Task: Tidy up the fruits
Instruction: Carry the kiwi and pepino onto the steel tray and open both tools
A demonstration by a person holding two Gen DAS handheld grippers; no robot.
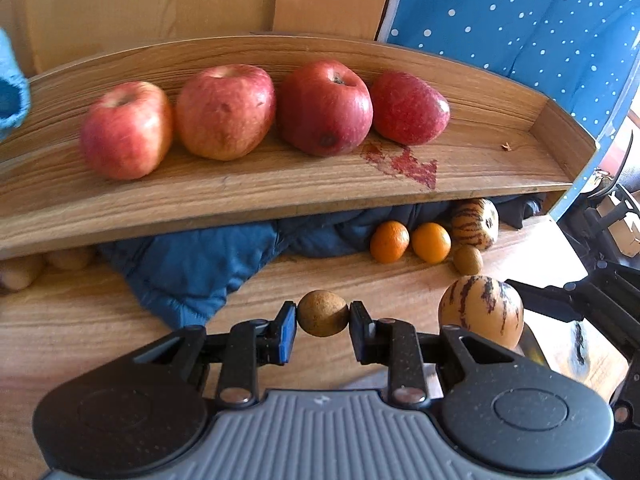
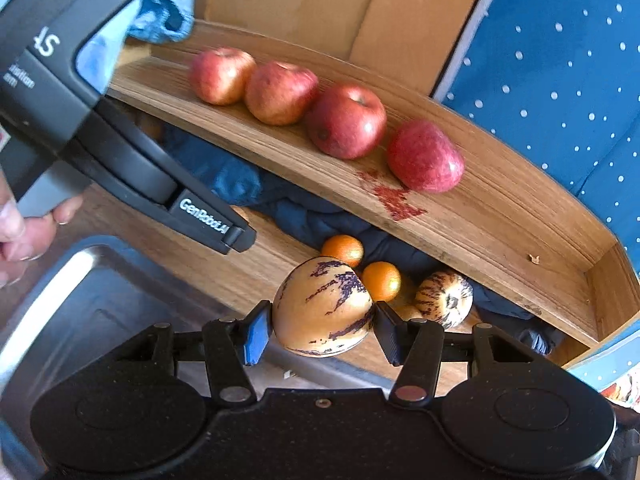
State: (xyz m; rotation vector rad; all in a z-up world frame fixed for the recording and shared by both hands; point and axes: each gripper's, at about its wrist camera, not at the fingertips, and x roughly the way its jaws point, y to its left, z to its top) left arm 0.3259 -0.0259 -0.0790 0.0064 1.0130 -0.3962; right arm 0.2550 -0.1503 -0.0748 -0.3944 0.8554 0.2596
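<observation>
Left gripper [image 1: 323, 317] pinches a small brown fruit [image 1: 322, 313] above the worktop [image 1: 80, 328]; right gripper [image 2: 323, 328] clamps a striped melon [image 2: 322, 306] below the shelf [image 2: 500, 216] edge, right of four apples [image 1: 224, 112]

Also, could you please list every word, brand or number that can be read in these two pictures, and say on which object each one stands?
"GenRobot.AI": white print on the black arm of the left gripper, in the right wrist view.
"ts" or similar: large white letters, cut off, on the same gripper's handle; only partly readable.
Small white lines below them: too blurred to read.
Left wrist view: no text on the apples, the shelf or elsewhere.
</observation>
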